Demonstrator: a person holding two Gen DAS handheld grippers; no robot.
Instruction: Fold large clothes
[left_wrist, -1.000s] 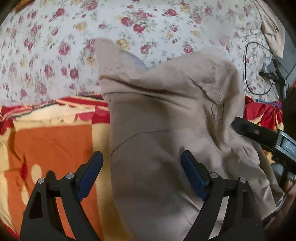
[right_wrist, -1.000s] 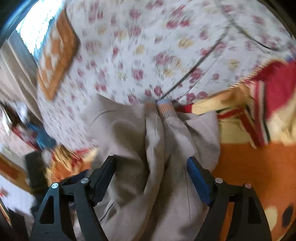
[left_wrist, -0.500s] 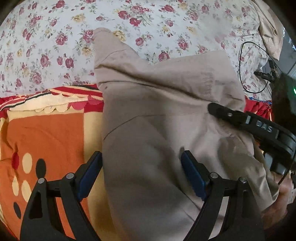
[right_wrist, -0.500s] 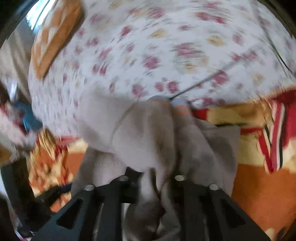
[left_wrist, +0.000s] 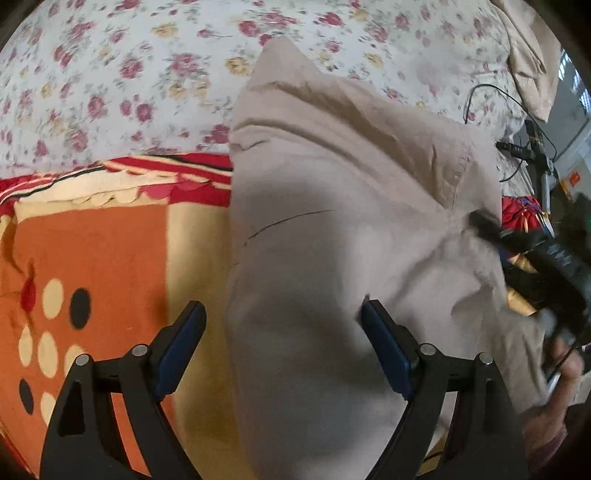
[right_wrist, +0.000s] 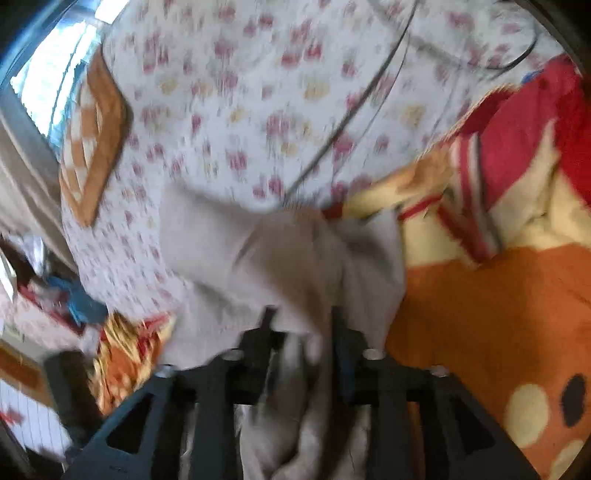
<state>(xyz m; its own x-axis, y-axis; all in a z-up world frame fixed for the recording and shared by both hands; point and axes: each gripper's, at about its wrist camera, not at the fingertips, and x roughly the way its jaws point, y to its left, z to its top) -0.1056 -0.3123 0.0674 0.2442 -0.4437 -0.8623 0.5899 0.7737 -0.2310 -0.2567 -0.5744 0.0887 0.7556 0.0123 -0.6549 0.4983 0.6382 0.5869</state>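
Note:
A large beige garment (left_wrist: 332, 240) lies bunched across an orange patterned blanket (left_wrist: 92, 251) and a floral sheet (left_wrist: 129, 74). My left gripper (left_wrist: 282, 317) hangs open above the garment's left edge, one finger over the blanket and the other over the cloth, with nothing gripped. My right gripper (right_wrist: 303, 325) has a thick bunch of the garment (right_wrist: 277, 258) between its narrow-set jaws, which are opening. In the left wrist view the right gripper (left_wrist: 480, 218) bites the garment's right side, and creases run toward it. The right wrist view is blurred.
A black cable (left_wrist: 495, 92) loops over the sheet at the far right, seen also as the cable (right_wrist: 351, 122). A person's hand (left_wrist: 554, 398) holds the right tool. An orange-checked cushion (right_wrist: 92, 140) lies at the sheet's far left. Another beige cloth (left_wrist: 532, 48) sits at top right.
My right gripper closed on a bunch of the garment, then swung right and pulled the cloth with it. The left gripper stayed open and almost still over the garment's edge.

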